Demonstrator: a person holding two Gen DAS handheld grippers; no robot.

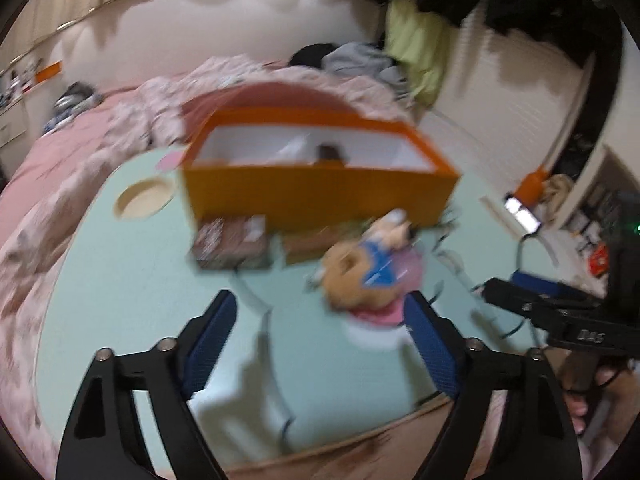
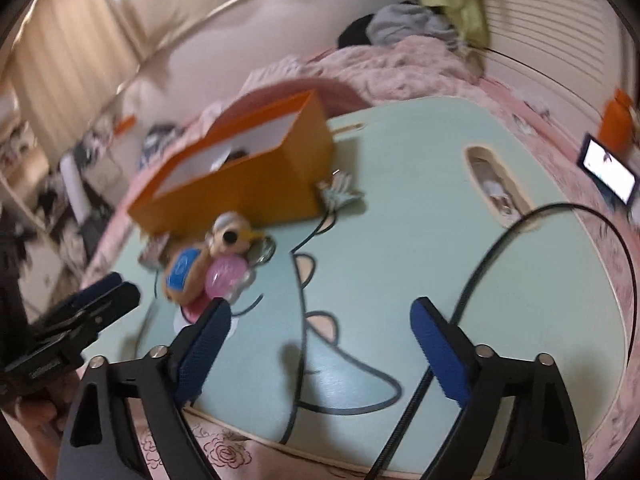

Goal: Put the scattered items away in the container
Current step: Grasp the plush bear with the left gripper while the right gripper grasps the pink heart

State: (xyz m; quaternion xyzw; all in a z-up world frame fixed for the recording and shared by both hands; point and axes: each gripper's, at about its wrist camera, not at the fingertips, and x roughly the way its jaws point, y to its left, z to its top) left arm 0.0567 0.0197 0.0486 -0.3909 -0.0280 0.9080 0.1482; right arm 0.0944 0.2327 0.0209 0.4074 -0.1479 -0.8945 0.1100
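**Left wrist view: both grippers held apart and empty over the mint table**

Left wrist view shows the left gripper [image 1: 320, 344] with its two blue-padded fingers spread wide and nothing between them, hovering above the pale mint-green tabletop [image 1: 132, 280]. Just ahead of its right finger lies the tan plush dog toy with a blue patch and pink parts [image 1: 368, 272], resting on the table. Further ahead and slightly left sits a dark brown printed packet [image 1: 232, 242], lying close against the front wall of the open orange cardboard box with white inner walls [image 1: 320, 192]. Something dark lies inside the box, too blurred to identify. Ahead and to the left of the box is a round cream-coloured cup recess [image 1: 144, 198] in the tabletop. The right gripper [image 1: 532, 304] appears at the right edge.

Right wrist view shows the right gripper [image 2: 320, 344] also open, fingers well apart and holding nothing. The plush dog lies ahead of its left finger, with the orange box beyond it. A black cable [image 2: 500, 248] arcs over the table just beside the right finger. A lit phone screen [image 2: 608, 174] rests far ahead to the right, on the pink floral bedding [image 2: 400, 68].
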